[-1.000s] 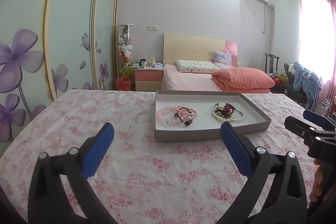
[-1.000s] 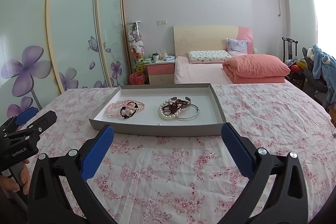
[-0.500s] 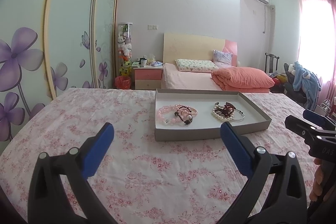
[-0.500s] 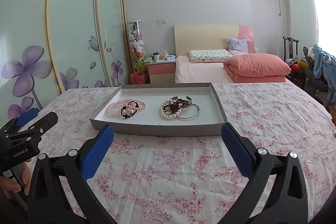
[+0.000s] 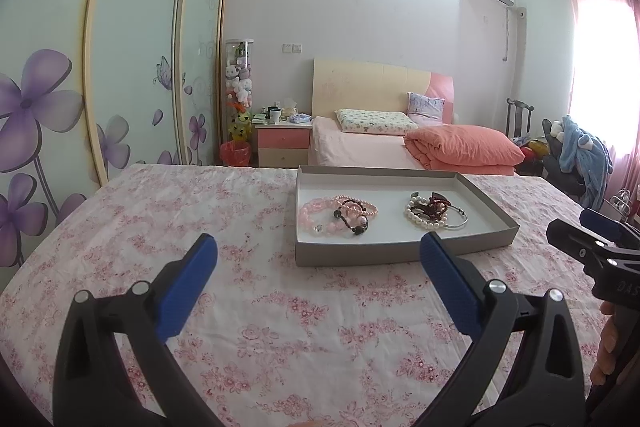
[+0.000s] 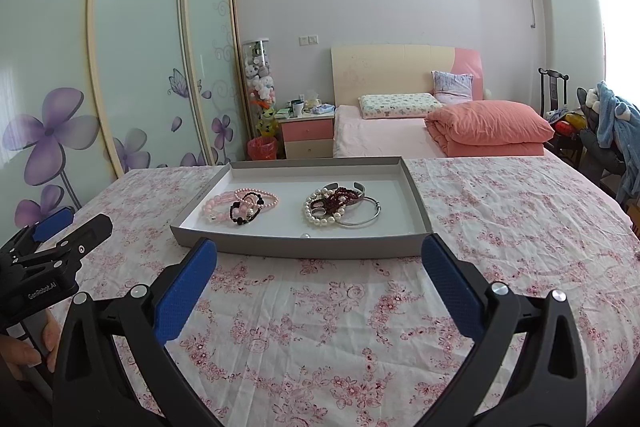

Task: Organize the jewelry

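Hovering short of grey tray point(image 6: 304, 247): left gripper point(image 5: 318, 255), right gripper point(image 6: 319, 254) both spread, empty. Pink bracelets point(image 6: 240, 205), pearl-bangle tangle point(image 6: 340, 209) piled separately; any pick: pinch single strand, lift slowly.

tangled bracelets point(image 6: 338, 209) overlapping, tiny bead point(image 6: 305, 236) unidentifiable

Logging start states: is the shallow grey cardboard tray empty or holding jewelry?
Holding jewelry: the shallow grey cardboard tray contains pink bead bracelets and a white pearl bracelet.
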